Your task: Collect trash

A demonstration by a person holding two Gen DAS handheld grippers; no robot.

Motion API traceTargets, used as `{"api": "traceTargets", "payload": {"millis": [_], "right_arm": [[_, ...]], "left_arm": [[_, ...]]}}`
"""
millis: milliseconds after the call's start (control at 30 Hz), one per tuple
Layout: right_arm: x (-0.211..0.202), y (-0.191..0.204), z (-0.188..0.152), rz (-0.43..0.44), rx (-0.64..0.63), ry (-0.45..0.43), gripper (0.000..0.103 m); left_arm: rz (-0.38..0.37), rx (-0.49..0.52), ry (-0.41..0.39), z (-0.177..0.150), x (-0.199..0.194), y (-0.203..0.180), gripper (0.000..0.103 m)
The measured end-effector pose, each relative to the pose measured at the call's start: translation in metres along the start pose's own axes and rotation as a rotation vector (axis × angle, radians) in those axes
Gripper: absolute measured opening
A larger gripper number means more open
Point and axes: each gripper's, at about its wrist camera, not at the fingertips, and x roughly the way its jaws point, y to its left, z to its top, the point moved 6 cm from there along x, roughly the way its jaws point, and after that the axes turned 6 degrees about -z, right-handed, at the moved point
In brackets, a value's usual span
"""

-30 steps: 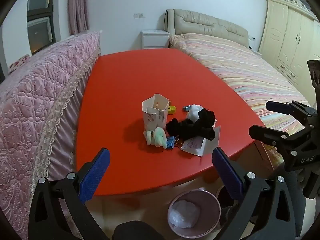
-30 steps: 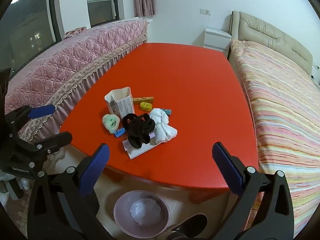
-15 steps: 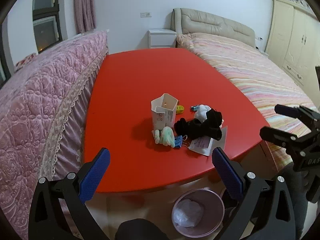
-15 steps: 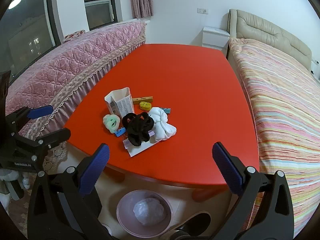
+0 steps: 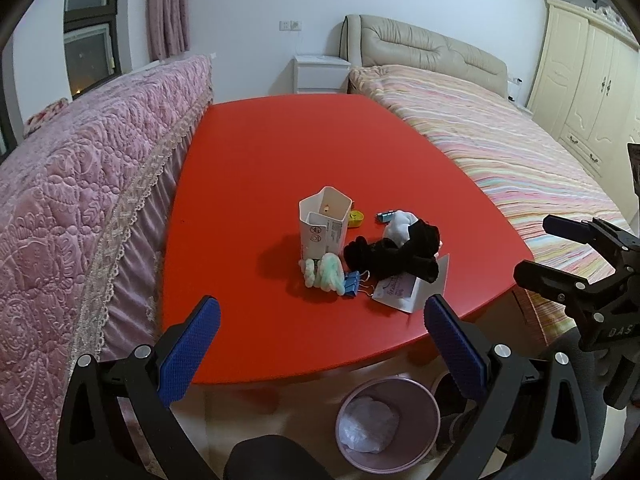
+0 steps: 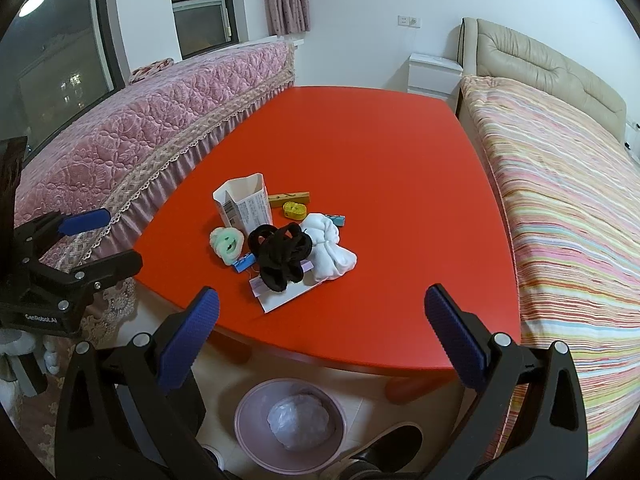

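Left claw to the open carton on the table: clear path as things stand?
Probably yes. The left claw is open and empty, short of the table's near edge. The carton stands upright at the pile's left end; only a scrunchie lies in front, low.

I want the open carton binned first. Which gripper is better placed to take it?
Left, probably. The carton stands on the left side of the pile, nearer the left gripper; the right gripper would reach past the black cloth. Both are open and empty.
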Motion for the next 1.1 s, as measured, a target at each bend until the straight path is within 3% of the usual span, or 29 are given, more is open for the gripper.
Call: {"api": "traceTargets", "payload": {"millis": [1100], "right_arm": [[0.0025,-0.0003,-0.0060,0.002,-0.003,0.021,0.100]], "left_arm": [[0.002,0.019,0.010,-0.0015,0.0031,-0.0015,0.097]]}}
